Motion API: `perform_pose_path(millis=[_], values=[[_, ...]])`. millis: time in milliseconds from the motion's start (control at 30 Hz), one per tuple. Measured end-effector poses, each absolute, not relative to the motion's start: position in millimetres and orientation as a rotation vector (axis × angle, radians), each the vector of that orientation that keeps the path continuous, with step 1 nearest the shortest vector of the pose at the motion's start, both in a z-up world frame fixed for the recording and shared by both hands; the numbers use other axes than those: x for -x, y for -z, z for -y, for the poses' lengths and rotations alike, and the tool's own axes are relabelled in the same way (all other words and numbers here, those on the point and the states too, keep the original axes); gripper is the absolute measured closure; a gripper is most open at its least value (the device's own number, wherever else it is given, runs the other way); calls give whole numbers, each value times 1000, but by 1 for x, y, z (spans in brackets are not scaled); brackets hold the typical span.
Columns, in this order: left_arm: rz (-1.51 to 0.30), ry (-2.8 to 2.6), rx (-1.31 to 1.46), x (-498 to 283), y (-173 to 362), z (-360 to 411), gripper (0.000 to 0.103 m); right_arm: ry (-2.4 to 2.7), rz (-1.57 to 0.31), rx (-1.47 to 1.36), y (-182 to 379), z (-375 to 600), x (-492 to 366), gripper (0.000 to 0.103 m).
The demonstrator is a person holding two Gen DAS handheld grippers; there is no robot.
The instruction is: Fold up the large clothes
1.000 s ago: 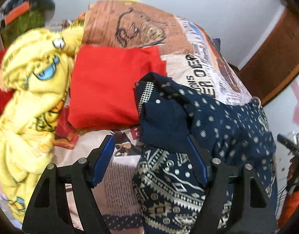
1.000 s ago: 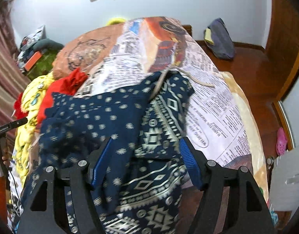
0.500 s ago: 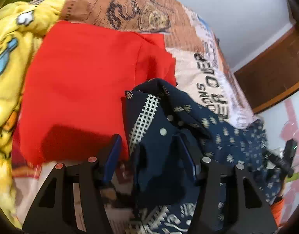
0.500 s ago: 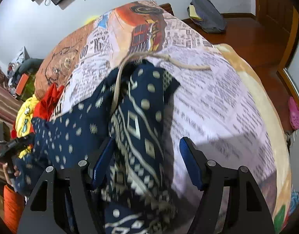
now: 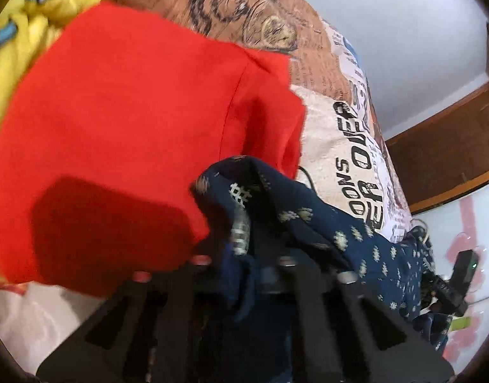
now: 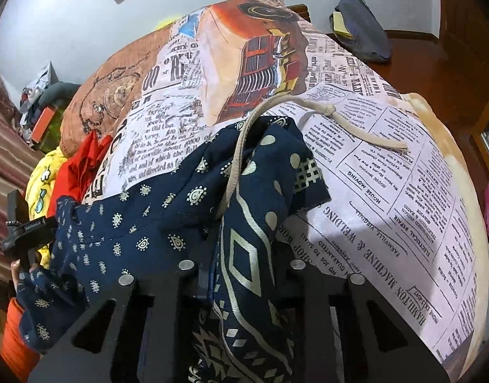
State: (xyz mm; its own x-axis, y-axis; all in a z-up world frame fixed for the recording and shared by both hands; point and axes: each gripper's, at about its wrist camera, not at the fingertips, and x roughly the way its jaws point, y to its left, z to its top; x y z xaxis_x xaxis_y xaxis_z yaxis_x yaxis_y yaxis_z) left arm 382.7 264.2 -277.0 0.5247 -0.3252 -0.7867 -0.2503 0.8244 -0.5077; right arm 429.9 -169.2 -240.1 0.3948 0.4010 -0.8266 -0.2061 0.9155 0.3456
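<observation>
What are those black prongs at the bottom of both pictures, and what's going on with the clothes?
They are handheld grippers, one in each of a person's hands, each with a camera looking along its fingers. The left gripper and right gripper have just closed their jaws on the same navy patterned garment, which has a cream drawstring. It lies on a bed with a newspaper-print blanket. Beside it lie a folded red garment and a yellow cartoon-print cloth.

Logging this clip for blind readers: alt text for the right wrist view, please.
The right gripper is shut on a navy patterned garment with a cream drawstring, on a newspaper-print bedspread.
</observation>
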Motion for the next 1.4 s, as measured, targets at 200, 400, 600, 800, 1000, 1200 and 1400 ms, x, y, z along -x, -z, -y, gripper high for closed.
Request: perform_pose_path(millis=[200, 400, 600, 800, 1000, 1200, 1400], values=[[-923, 0, 409, -362, 216, -240, 97, -417, -1004, -156, 202, 163, -419, 88], [-766, -52, 234, -340, 148, -217, 97, -479, -923, -109, 159, 140, -419, 88], [-684, -62, 245, -348, 111, -233, 97, -501, -846, -97, 135, 119, -438, 88], [-681, -124, 254, -382, 117, -254, 97, -504, -841, -79, 138, 94, -481, 88], [-790, -173, 328, -438, 167, -278, 97, -494, -900, -40, 167, 65, -516, 88], [-900, -220, 363, -466, 223, -306, 97, -450, -960, -29, 202, 70, -541, 88], [-977, -206, 383, -467, 258, -316, 96, -456, -1026, -47, 230, 84, -547, 87]])
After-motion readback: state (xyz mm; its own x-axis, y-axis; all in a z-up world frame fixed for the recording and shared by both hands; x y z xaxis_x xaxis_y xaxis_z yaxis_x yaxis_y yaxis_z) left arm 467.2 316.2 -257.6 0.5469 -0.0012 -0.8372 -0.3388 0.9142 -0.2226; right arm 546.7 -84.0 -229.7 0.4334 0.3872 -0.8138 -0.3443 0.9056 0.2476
